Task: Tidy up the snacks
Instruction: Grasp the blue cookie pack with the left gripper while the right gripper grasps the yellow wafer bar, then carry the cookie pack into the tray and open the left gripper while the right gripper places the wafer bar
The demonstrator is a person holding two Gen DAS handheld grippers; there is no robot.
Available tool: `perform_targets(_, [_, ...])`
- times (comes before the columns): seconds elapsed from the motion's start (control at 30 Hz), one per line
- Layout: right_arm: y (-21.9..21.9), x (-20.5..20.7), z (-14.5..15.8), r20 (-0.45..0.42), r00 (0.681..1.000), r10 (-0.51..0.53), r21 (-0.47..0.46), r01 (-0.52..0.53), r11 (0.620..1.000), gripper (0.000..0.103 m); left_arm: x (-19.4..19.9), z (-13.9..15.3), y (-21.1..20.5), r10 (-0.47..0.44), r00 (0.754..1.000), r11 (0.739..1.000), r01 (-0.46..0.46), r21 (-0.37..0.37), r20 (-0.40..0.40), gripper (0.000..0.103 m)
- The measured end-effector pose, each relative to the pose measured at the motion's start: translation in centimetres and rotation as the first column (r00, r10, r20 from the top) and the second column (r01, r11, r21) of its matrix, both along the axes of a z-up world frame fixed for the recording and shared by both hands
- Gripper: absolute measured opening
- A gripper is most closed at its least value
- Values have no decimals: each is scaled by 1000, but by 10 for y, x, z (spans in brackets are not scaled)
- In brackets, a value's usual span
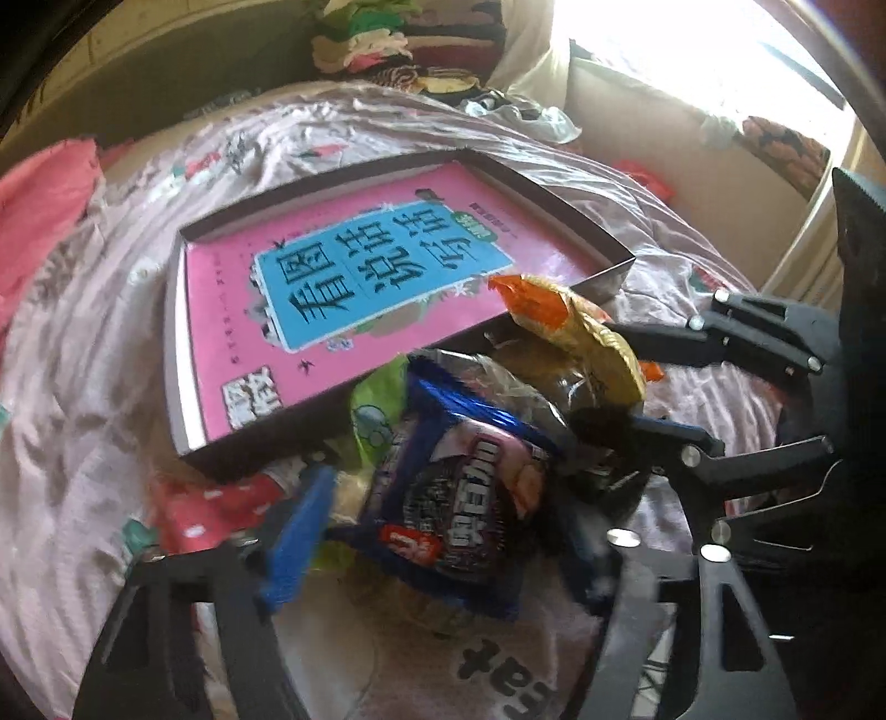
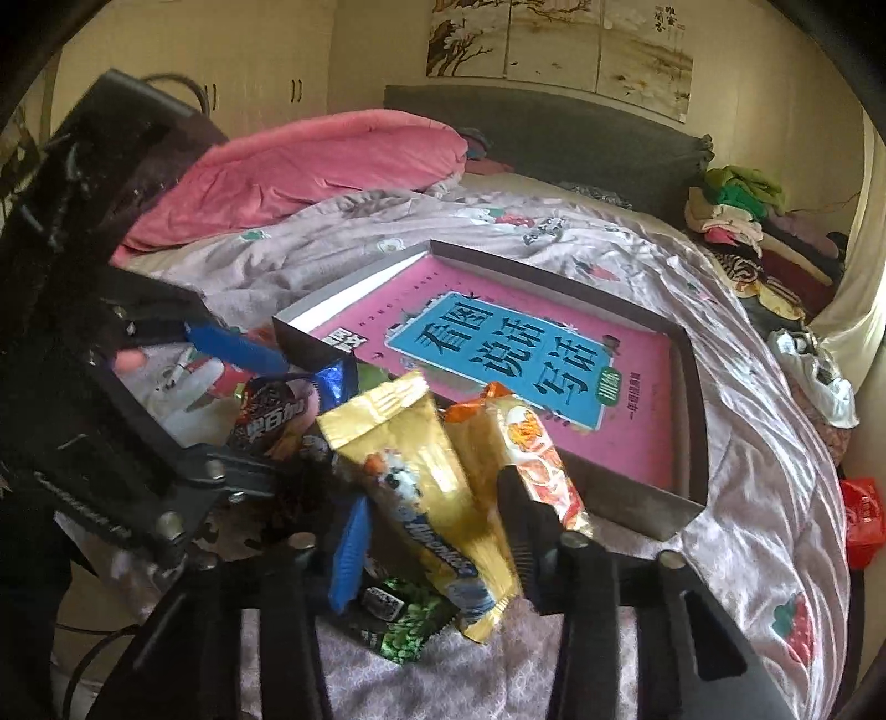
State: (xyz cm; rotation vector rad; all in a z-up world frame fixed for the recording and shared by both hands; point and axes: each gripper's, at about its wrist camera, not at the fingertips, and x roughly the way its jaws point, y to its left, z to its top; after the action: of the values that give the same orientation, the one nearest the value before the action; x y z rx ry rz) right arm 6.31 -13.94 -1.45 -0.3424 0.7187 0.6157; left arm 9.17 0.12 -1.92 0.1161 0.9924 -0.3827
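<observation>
Snack packets heaped on a floral bedspread, just beside the near edge of a shallow dark box.

- Gold packet: shiny foil, crimped top, cartoon print, blue lettering lower down. It stands tilted between the fingers of the right gripper, which is clamped on it, with the blue pad on one side and the black finger on the other.
- Orange packet: orange crimped end and pale printed body. It leans against the gold one, its top over the box rim.
- Blue packet: dark biscuit picture, white lettering, blue foil edges. It lies between the pads of the left gripper. The jaws stand apart, with a gap showing beside the left pad; the view is blurred.
- Green packet: lies flat on the bedspread, below the gold one.
- Box holds a pink book with a blue title panel.

Left wrist view only: a red dotted packet beside the left pad, a bright window, and the right gripper seen from the side, holding the gold packet.

Right wrist view only: a pink blanket, a grey headboard, a painting, a red bag, and a fingertip on the left gripper's handle.

Both views: a pile of clothes.
</observation>
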Motion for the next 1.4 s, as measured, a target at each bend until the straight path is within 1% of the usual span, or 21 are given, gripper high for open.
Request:
perform_targets(0.07, [0,1,0,-3,1000,1,6,-1,1000,35,0,-1,0,12,1000,1000,-12,-2,0,71])
perform_targets(0.17, [-5,2,2,-27,1000,3,57,-2,998,27,0,2,3,35,999,999,-35,-37,-2,64])
perform_targets(0.2, [-7,3,4,-28,1000,-1,71,3,997,25,0,4,6,47,999,997,-47,-58,-3,58])
perform_targets(0.23, [-9,3,5,-30,1000,-5,84,8,996,25,0,5,9,58,998,996,-58,-72,-6,56])
perform_targets(0.33, [-18,4,11,-50,999,-12,145,19,989,22,-1,8,18,92,996,989,-94,-117,-16,56])
perform_targets(0.4, [-23,5,14,-51,999,-20,175,29,984,19,-1,9,24,118,993,984,-119,-132,-17,56])
perform_targets(0.53, [-32,6,23,-63,998,-26,251,41,967,19,-2,16,35,157,987,970,-157,-184,-17,56])
perform_targets(0.7, [-47,11,32,-79,996,-51,328,74,942,19,-3,28,42,198,980,966,-191,-176,24,56])
perform_targets(0.9, [-64,15,47,-73,993,-90,406,112,907,18,3,36,51,243,969,955,-233,-184,35,56])
perform_targets(1.0, [-67,17,54,-54,993,-107,409,120,904,18,6,39,54,257,966,951,-245,-191,39,56])
perform_targets(1.17, [-71,23,62,-46,990,-130,438,137,888,18,11,41,57,280,959,945,-268,-187,44,56])
perform_targets(1.33, [-79,30,67,-60,989,-138,481,150,864,18,18,41,57,295,955,941,-284,-183,35,56])
perform_targets(1.4, [-81,33,67,-61,987,-150,484,161,860,18,21,40,57,297,954,939,-287,-188,29,56])
